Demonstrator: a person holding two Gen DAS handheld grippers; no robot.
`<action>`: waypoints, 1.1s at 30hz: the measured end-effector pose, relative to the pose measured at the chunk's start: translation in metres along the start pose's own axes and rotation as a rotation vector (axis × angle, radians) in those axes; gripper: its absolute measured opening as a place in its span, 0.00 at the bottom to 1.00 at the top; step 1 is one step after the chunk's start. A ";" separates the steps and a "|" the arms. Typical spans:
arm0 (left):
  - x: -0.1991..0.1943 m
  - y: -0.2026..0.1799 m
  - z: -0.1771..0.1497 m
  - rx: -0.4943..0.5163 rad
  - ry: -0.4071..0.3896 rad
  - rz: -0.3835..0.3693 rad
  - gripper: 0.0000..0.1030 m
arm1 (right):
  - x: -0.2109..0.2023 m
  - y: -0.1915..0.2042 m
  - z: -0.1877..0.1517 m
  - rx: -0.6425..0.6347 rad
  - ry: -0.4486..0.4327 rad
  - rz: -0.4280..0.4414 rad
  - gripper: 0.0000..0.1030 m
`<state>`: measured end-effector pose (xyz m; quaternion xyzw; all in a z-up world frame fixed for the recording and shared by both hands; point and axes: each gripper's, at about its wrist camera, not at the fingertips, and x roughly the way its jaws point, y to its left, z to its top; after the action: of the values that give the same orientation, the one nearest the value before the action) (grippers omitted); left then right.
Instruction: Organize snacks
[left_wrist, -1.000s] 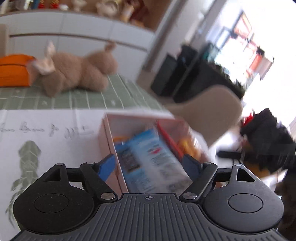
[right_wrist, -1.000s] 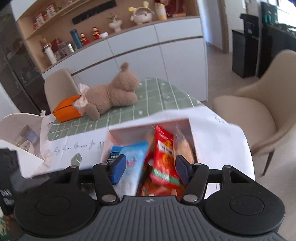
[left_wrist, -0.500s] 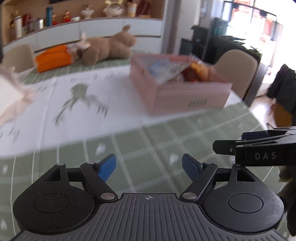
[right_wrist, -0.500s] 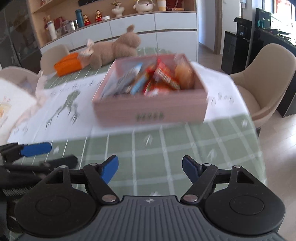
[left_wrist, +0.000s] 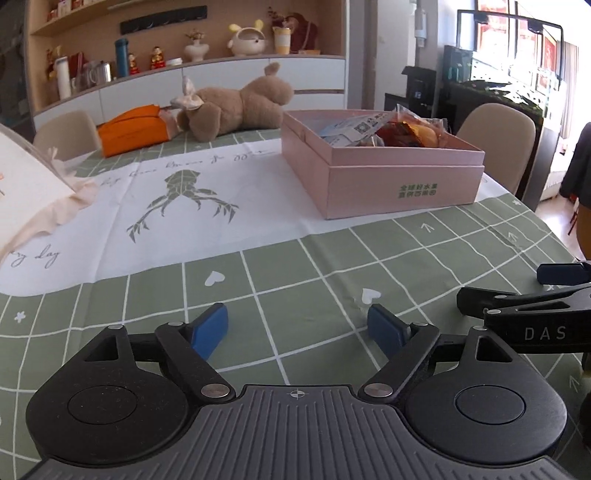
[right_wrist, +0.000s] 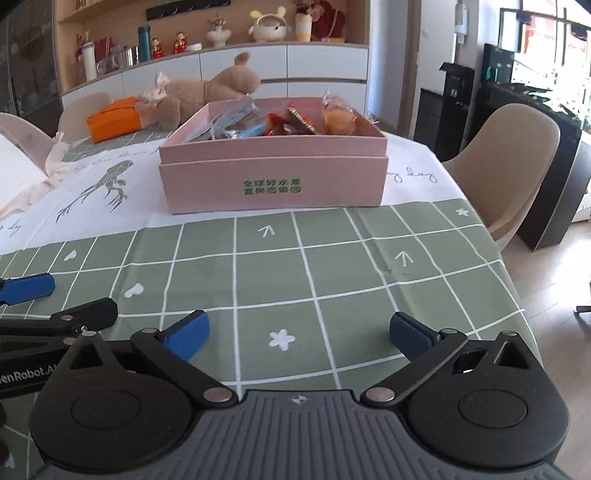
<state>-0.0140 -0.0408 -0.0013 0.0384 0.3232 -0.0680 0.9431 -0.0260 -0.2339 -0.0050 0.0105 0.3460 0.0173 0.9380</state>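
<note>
Now both grippers, left (left_wrist: 297, 326) and right (right_wrist: 298, 331), sit low over the green counter (right_wrist: 332, 266), jaws wide, holding nothing; pink snack box (right_wrist: 273, 181) upper centre of frame, packets inside.

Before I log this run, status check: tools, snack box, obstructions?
Left tool open, empty. Right tool open, empty. Pink box holds snacks, upright on table. Nothing between tools and box.

Green Chinese print marks the pink box (right_wrist: 273, 184)'s front; "DAS" shows on the right gripper (left_wrist: 543, 332); "enRobot.A" on the left gripper (right_wrist: 26, 374); "day" on the white cloth (left_wrist: 46, 256).
</note>
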 end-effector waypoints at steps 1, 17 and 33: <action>0.000 0.000 0.000 -0.002 0.000 -0.001 0.85 | 0.000 0.000 0.000 0.001 -0.002 -0.001 1.00; 0.002 -0.003 0.001 -0.011 0.002 0.010 0.87 | 0.002 0.000 -0.001 0.002 -0.018 0.002 1.00; 0.002 -0.002 0.001 -0.011 0.002 0.008 0.85 | 0.002 0.000 -0.002 0.003 -0.018 0.002 1.00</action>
<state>-0.0119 -0.0430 -0.0022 0.0346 0.3244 -0.0625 0.9432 -0.0258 -0.2335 -0.0074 0.0124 0.3375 0.0175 0.9411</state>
